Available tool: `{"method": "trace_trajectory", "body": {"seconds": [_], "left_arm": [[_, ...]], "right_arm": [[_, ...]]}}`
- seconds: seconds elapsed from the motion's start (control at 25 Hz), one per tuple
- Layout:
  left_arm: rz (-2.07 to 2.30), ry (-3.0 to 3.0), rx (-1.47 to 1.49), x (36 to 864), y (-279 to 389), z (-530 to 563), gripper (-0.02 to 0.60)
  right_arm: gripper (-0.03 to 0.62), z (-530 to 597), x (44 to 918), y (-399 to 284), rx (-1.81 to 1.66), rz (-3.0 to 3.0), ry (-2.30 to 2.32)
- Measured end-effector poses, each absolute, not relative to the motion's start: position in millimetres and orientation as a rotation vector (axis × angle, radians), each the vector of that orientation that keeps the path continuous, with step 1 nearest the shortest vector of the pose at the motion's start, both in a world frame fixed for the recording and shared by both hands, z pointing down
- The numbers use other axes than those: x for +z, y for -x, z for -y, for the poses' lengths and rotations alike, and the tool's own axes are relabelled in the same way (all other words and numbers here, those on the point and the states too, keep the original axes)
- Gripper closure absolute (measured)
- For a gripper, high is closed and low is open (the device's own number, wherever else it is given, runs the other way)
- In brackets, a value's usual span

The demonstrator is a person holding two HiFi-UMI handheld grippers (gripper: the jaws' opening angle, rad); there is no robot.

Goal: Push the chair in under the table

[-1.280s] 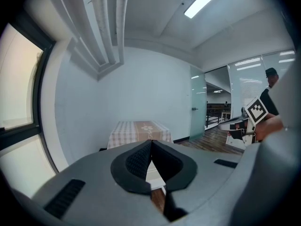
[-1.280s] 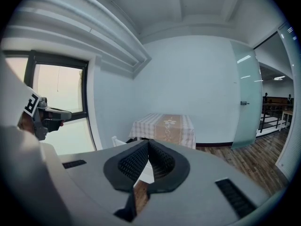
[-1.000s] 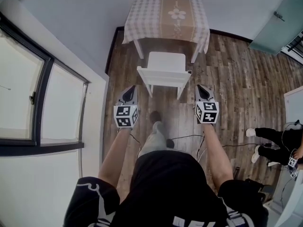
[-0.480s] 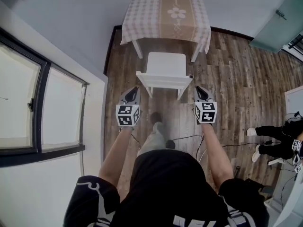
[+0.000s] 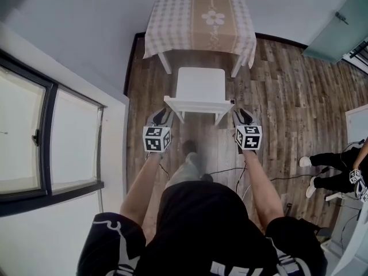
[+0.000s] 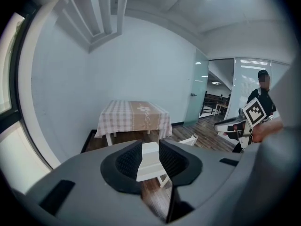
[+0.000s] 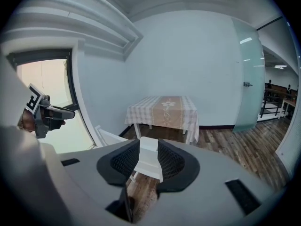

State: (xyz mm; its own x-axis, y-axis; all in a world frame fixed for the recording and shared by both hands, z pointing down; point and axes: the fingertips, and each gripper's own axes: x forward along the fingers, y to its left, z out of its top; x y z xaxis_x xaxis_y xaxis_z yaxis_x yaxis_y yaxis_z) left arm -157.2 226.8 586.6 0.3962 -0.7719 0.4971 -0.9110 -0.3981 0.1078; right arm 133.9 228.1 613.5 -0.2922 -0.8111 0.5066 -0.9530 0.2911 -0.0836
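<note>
A white chair is seen on the wooden floor, in front of a table that is set against the wall and covered with a checked tablecloth. The chair's backrest is turned towards the person and its seat towards the table. The far edge of the seat is placed about between the table's two near legs, while the rest of the chair is left out on the floor, not under the table top.

The left gripper is held at the left end of the backrest and the right gripper at the right end, so that the chair is flanked by the two tools at about the same height in the head view. Both are pointed forward and somewhat downward, towards the table.

The jaws of both grippers have just been opening, and each pair is shown partly spread, with a clear gap between the ribbed pads. In the left gripper view the white left end of the chair's back is framed in that gap; in the right gripper view the right end is framed in the same way. No pad is seen pressed against the wood, and it cannot be told whether the backrest ends are reached or only lined up beyond the tips.

A window is seen on the left, and another person's legs at the right edge.
</note>
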Motion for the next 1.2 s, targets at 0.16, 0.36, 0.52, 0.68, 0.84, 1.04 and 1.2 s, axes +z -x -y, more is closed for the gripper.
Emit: {"method": "trace_trajectory", "body": {"seconds": [0.16, 0.36, 0.52, 0.68, 0.84, 1.04, 1.2], "left_arm": [[1.423, -2.262, 0.587, 608, 155, -211, 0.435], [1.400, -2.216, 0.634, 633, 156, -197, 0.404], [1.389, -2.192, 0.673, 646, 158, -188, 0.400], [1.388, -2.168, 0.701, 656, 162, -173, 0.397], [1.386, -2.148, 0.732, 665, 166, -160, 0.397], [1.376, -2.115, 0.755, 680, 172, -146, 0.394], [1.355, -2.104, 0.784, 691, 172, -137, 0.391]], "right_arm": [[0.434, -213, 628, -138, 0.571, 2.176, -1.576], [0.413, -201, 648, -139, 0.606, 2.155, -1.545], [0.404, -194, 661, -142, 0.631, 2.135, -1.519], [0.398, -183, 672, -142, 0.652, 2.114, -1.493], [0.387, -171, 686, -136, 0.667, 2.092, -1.449], [0.387, -155, 703, -131, 0.689, 2.056, -1.419], [0.391, -146, 711, -135, 0.680, 2.017, -1.427]]}}
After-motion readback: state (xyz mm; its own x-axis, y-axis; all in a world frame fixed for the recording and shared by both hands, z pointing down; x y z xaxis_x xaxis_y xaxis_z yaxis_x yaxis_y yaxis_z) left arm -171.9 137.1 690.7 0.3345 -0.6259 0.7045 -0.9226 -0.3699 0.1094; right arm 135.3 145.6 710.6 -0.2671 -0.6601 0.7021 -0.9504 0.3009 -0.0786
